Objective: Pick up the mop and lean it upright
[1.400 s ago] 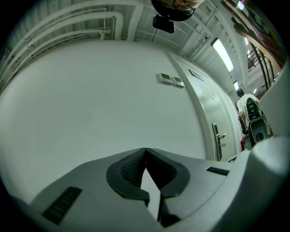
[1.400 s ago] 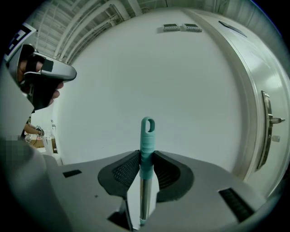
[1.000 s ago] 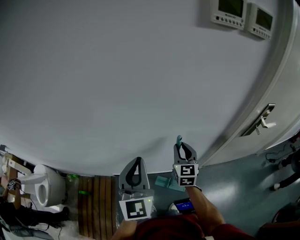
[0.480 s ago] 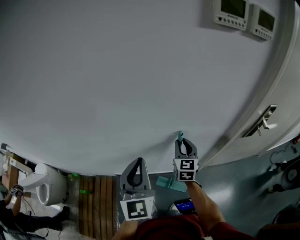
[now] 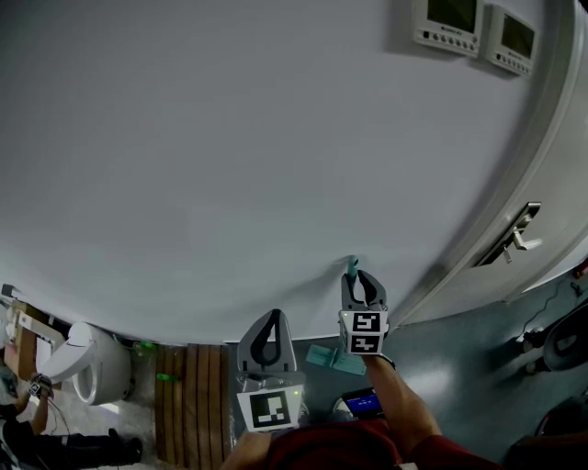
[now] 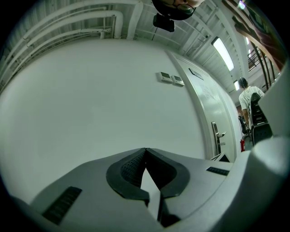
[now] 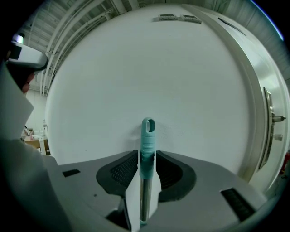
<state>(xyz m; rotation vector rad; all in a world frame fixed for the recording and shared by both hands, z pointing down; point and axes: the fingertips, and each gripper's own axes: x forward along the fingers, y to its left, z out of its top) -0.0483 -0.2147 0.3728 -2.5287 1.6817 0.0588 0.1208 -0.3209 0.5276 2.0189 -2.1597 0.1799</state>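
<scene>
The mop's teal handle end stands upright against the white wall. It rises between the jaws of my right gripper, which have just been opening; the pads sit close on either side without clamping it. In the head view the handle tip pokes out past the right gripper, and the teal mop head lies on the floor below. My left gripper hovers to the left, apart from the mop. Its jaws meet at the tips with nothing between them.
A white door with a metal lever handle stands right of the mop. Two wall control panels hang high up. Wooden slats and a white rounded object lie at the lower left. A person stands far right.
The right gripper and the handle tip have edged slightly up toward the wall. The left gripper has stayed put. A person at the lower left edge has shifted.
</scene>
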